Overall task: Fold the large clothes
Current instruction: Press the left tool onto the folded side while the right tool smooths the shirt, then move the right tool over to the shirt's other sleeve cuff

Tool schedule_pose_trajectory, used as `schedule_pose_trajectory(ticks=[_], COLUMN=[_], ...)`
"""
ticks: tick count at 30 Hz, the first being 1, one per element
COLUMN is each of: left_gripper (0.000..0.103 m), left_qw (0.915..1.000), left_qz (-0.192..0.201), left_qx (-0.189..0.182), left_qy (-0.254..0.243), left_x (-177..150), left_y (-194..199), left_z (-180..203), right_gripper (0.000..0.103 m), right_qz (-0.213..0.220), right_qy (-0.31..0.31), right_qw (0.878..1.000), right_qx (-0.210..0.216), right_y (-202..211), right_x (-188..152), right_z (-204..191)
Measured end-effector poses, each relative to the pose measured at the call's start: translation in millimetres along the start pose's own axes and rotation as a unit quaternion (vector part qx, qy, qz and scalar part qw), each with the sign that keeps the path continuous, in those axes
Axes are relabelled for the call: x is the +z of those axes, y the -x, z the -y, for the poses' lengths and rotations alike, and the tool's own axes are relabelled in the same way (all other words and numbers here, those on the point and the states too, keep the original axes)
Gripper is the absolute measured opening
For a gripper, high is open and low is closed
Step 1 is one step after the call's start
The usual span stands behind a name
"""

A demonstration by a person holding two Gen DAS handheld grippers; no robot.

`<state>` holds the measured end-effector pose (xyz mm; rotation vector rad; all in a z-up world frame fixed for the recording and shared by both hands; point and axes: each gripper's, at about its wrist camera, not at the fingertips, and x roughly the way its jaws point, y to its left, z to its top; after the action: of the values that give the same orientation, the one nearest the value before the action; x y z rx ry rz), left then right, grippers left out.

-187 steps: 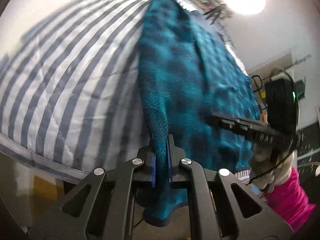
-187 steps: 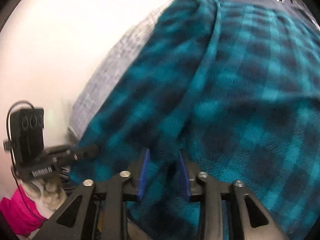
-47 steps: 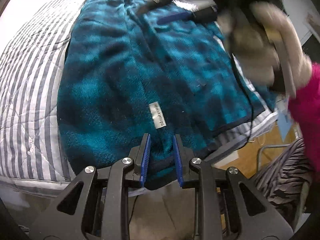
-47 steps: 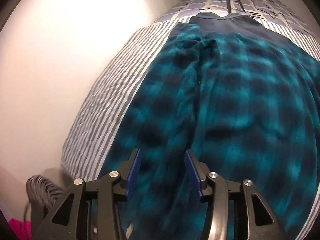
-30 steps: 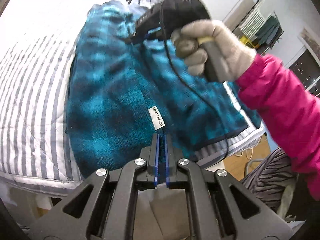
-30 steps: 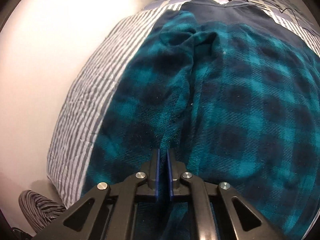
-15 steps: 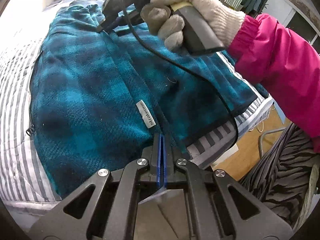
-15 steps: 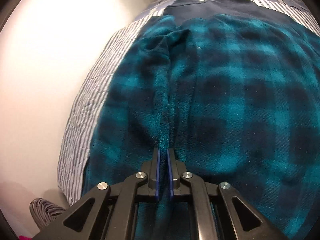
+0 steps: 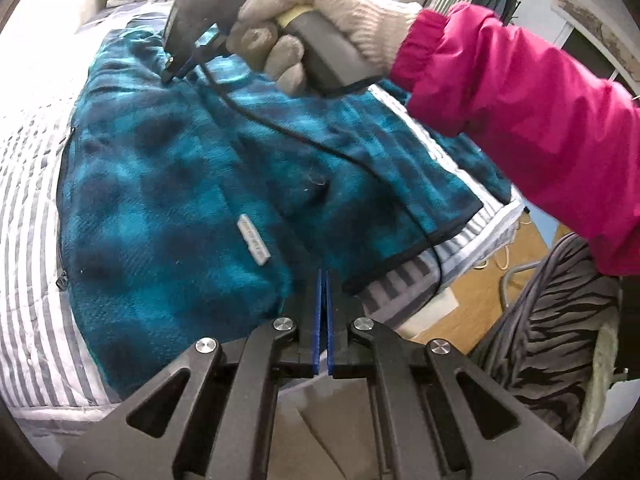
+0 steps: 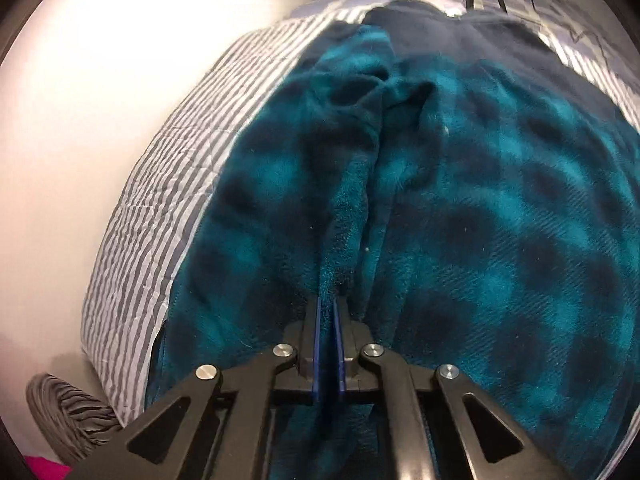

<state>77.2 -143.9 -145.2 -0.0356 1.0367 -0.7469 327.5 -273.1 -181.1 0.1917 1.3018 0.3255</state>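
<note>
Left wrist view looks down on a fleece garment point(image 9: 168, 184), plush, checked in teal and near-black, lying spread on a quilt point(image 9: 28, 216) with grey and white stripes, stitched in soft ridges. A small pale label point(image 9: 253, 241) is sewn to the fleece, its print too blurred to read, and a dark zip point(image 9: 61, 216) runs down the left edge. The left gripper point(image 9: 323, 280) has its blue pads pressed flat together at the garment's near hem, where the dark-bound edge meets; whether any cloth lies between them cannot be told. Above, a knit-gloved right hand point(image 9: 316, 12) in a pink sleeve point(image 9: 520, 120) holds the right gripper point(image 9: 170, 74), whose tip touches the fleece near the far end; its black cable point(image 9: 304, 140) trails across the cloth. The glove and sleeve hide much of the far side. Striped fabric point(image 9: 560, 340) and a wood floor point(image 9: 496, 280) show at right.

Right wrist view shows the right gripper's pads nipped on a raised ridge of fleece. A plain dark band point(image 10: 480, 48) crosses the garment's far end, blurred.
</note>
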Motion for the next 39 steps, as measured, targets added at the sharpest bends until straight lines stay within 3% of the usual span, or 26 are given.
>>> schedule_pose_trajectory(ticks=[6,9,12,15,18,21,24,28,32,35,39], left_gripper=[0.000,0.000,0.000,0.000,0.000,0.000,0.000,0.000,0.000,0.000,0.000], left_qw=[0.9998,0.9991,0.9964,0.9939,0.9954,0.9967,0.9945,0.9996,0.9995,0.9991,0.9925], left_qz=[0.018,0.033,0.049,0.045,0.030,0.014,0.005,0.010,0.002,0.015,0.068], left_qx=[0.004,0.014,0.048,0.073,0.051,0.013,-0.033,0.019,0.015,0.028,0.097], left_qy=[-0.005,0.022,0.050,0.070,0.076,0.078,0.099,0.020,0.029,0.028,0.032], left_x=[3,4,4,4,5,5,5,3,0,-3,-6], left_y=[22,43,55,48,26,5,-17,-27,-13,13,51], left_z=[8,-10,-34,-57,-59,-53,-43,-11,-22,-27,-45], right_gripper=[0.001,0.001,0.002,0.009,0.013,0.033,0.032,0.029,0.014,0.015,0.027], right_qz=[0.032,0.038,0.041,0.054,0.068,0.056,0.036,0.011,0.001,0.012,0.057], right_qy=[0.003,0.027,0.025,0.029,0.031,0.053,0.063,0.054,0.063,0.021,0.000], right_qw=[0.999,0.998,0.997,0.996,0.996,0.997,0.997,0.998,0.998,1.000,0.998], right_qx=[-0.006,-0.040,-0.052,-0.071,-0.049,-0.005,0.027,0.038,-0.022,0.004,0.030], right_y=[23,23,21,29,50,59,60,48,28,37,67], right_x=[-2,-6,-7,-17,-28,-46,-66,-89,-110,-117,-121], right_z=[6,3,3,-7,-21,-38,-46,-42,-27,-17,-19])
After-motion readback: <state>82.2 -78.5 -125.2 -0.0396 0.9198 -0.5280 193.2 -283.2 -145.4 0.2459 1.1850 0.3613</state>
